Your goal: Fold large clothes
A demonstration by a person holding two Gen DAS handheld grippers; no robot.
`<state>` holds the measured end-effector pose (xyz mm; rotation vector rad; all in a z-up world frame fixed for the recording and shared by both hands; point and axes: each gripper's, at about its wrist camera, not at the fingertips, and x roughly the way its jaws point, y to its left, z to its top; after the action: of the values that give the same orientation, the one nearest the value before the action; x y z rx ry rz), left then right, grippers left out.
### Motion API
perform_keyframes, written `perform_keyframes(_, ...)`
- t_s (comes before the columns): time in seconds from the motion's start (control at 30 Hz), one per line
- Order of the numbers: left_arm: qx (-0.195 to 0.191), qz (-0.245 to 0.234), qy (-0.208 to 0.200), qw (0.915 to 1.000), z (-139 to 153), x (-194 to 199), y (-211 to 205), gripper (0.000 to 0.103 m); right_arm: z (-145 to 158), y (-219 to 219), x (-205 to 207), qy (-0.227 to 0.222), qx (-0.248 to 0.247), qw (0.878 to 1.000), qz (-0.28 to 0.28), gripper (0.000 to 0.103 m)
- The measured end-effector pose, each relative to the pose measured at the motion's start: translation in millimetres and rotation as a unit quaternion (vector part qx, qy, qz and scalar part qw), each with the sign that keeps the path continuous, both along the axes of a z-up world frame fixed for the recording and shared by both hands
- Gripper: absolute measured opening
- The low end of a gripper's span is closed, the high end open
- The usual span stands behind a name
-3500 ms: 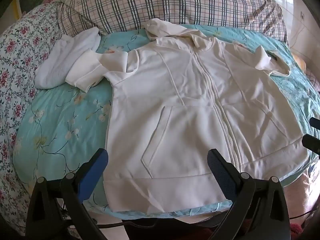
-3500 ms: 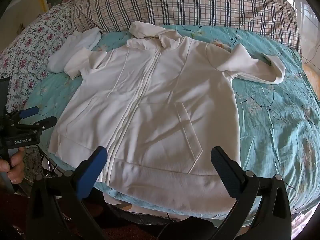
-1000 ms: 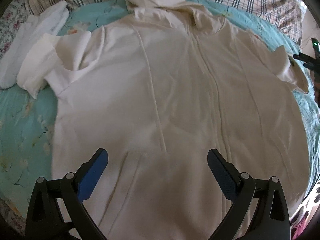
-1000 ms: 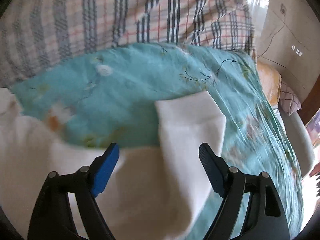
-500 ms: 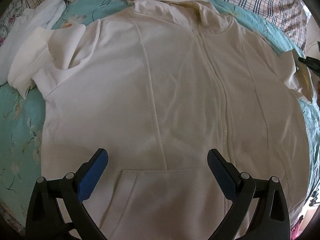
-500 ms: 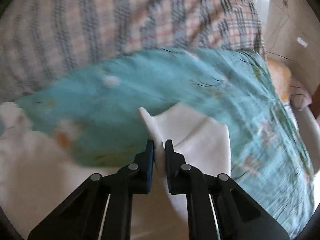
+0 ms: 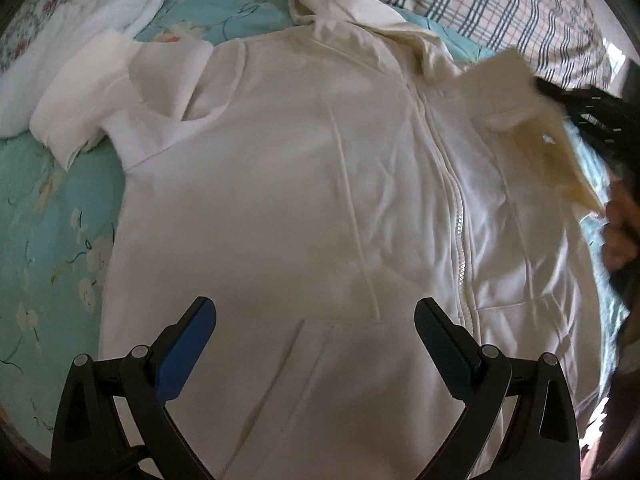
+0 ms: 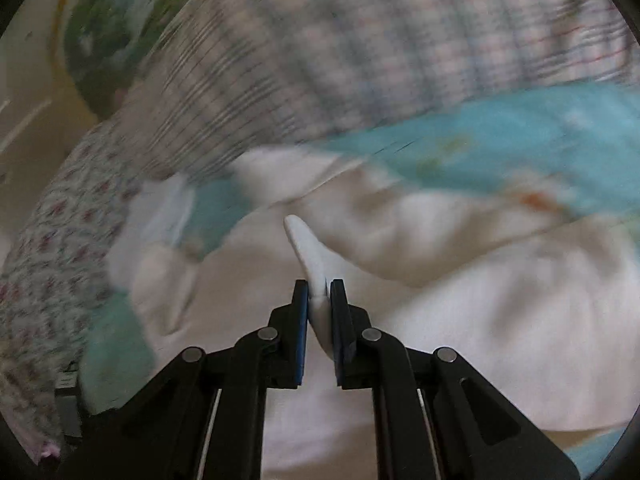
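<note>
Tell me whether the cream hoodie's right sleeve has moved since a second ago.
Yes. The right gripper has closed on the sleeve cuff and carried it off the teal bedsheet, inward over the hoodie's front.

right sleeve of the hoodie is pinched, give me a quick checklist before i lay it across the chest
1. Right tongs clamped on the right sleeve cuff: ok.
2. Sleeve lifted off the teal sheet: ok.
3. Hoodie body flat, zipper closed: ok.
4. Left tongs open and holding nothing: ok.
5. Left sleeve folded in: not ok, it lies out on the sheet.
6. Hood flattened: not ok, bunched at the plaid quilt.
</note>
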<state>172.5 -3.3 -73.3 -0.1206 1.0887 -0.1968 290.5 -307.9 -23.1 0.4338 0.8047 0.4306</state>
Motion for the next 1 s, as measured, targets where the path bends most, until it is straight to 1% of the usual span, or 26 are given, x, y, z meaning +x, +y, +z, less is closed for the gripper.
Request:
perform_keyframes(0.1,-0.007,0.003,0.001,1.0000,-2,-3,16,0.100,-19,57,3,0.021,0.018,0.998,0.054,0.011)
perform_keyframes(0.17,-0.034,0.001,0.005,0.9994,-2,-1,27,0.100,-29,81,-4,0.032,0.016,0.996,0.083,0.011)
perform_keyframes(0.23,-0.069,-0.003,0.015,0.9975,-4,3,38,0.100,-41,102,-8,0.050,0.010,0.992,0.117,0.012)
perform_keyframes(0.3,-0.106,-0.010,0.027,0.9939,-7,12,45,0.100,-55,115,-10,0.081,0.006,0.987,0.142,0.018)
perform_keyframes(0.37,-0.137,-0.020,0.035,0.9898,-8,26,50,0.100,-63,114,-9,0.108,0.005,0.983,0.149,0.040)
perform_keyframes(0.43,-0.148,-0.029,0.042,0.9877,-9,45,49,0.100,-61,106,-16,0.118,0.005,0.982,0.146,0.045)
perform_keyframes(0.47,-0.152,-0.036,0.042,0.9868,-8,56,45,0.100,-57,100,-21,0.114,0.007,0.983,0.143,0.046)
perform_keyframes(0.53,-0.149,-0.051,0.043,0.9865,-8,83,32,0.100,-48,89,-31,0.105,0.004,0.986,0.129,0.046)
perform_keyframes(0.63,-0.140,-0.080,0.054,0.9854,-16,122,5,0.100,-33,62,-49,0.094,0.005,0.991,0.091,0.046)
perform_keyframes(0.7,-0.125,-0.098,0.064,0.9853,-26,145,-17,0.099,-23,40,-61,0.088,0.006,0.994,0.061,0.046)
perform_keyframes(0.73,-0.109,-0.107,0.059,0.9865,-29,154,-28,0.099,-19,34,-66,0.085,0.005,0.995,0.047,0.047)
perform_keyframes(0.77,-0.088,-0.114,0.045,0.9886,-29,158,-39,0.098,-14,23,-73,0.082,0.007,0.996,0.030,0.048)
perform_keyframes(0.8,-0.069,-0.122,0.031,0.9896,-29,160,-47,0.088,-8,9,-81,0.079,0.009,0.997,0.010,0.049)
perform_keyframes(0.83,-0.052,-0.130,0.017,0.9900,-27,161,-56,0.061,-5,3,-84,0.076,0.009,0.997,-0.001,0.051)
perform_keyframes(0.87,-0.044,-0.141,0.008,0.9891,-26,161,-63,0.037,0,-4,-89,0.072,0.007,0.997,-0.015,0.052)
perform_keyframes(0.9,-0.044,-0.148,0.010,0.9879,-26,159,-67,0.005,5,-16,-94,0.067,0.005,0.997,-0.034,0.053)
perform_keyframes(0.93,-0.054,-0.150,0.010,0.9872,-24,157,-66,0.005,9,-26,-97,0.062,0.004,0.997,-0.048,0.053)
perform_keyframes(0.97,-0.051,-0.144,-0.007,0.9882,-18,152,-63,0.005,14,-30,-97,0.059,0.003,0.997,-0.059,0.053)
perform_keyframes(1.0,-0.034,-0.135,-0.031,0.9898,-11,147,-57,0.005,19,-41,-99,0.054,0.002,0.996,-0.075,0.054)
